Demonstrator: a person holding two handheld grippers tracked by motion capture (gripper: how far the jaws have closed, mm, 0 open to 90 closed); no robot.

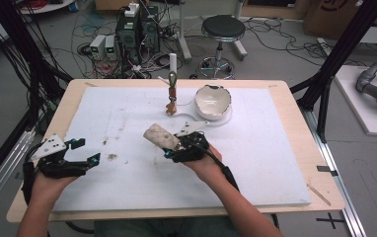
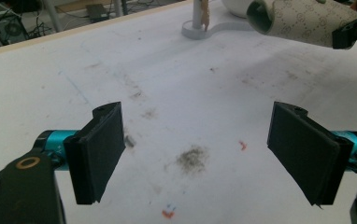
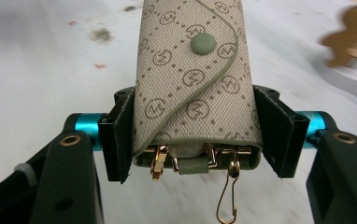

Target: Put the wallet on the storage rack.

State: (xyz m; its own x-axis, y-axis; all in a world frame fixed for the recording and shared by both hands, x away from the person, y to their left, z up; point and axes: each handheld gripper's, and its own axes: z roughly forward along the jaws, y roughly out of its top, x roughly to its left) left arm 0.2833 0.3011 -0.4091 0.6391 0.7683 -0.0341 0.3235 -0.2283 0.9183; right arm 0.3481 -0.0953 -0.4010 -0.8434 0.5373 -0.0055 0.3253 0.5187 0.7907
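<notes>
Key pouch clamped in the right gripper, left gripper spread and empty

Key pouch [image 3: 193, 79], a beige monogram-patterned case with a grey snap and gold clips hanging from its open end, is pinched between the fingers [image 3: 120, 140] of the right gripper [image 1: 176, 148]. In the high view the pouch [image 1: 160, 136] sits near the centre of the white mat [image 1: 255, 163], pointing toward ten o'clock from the hand, and appears lifted off the surface. In the left gripper view its teal-lined open end [image 2: 303, 18] shows at one o'clock, well apart from that gripper's own pads.

The left gripper [image 1: 85, 150] rests toward eight o'clock on the mat, near the mat's left edge, its fingers [image 2: 99, 151] spread wide with nothing between them. Between the two grippers lies a broad stretch of bare mat marked by a few dark smudges [image 1: 112, 157] and small red flecks.

At twelve o'clock from the pouch a slim stand [image 1: 171, 96] carries a small brown figure, its flat white base touching the mat. Just beside it at one o'clock sits a white bowl [image 1: 213, 101] with a jagged rim. Both stand near the mat's far edge, well apart from the pouch.

The desk [image 1: 320, 163] shows a wooden border on all sides of the mat. The mat's right half, from two to five o'clock, is open.
</notes>
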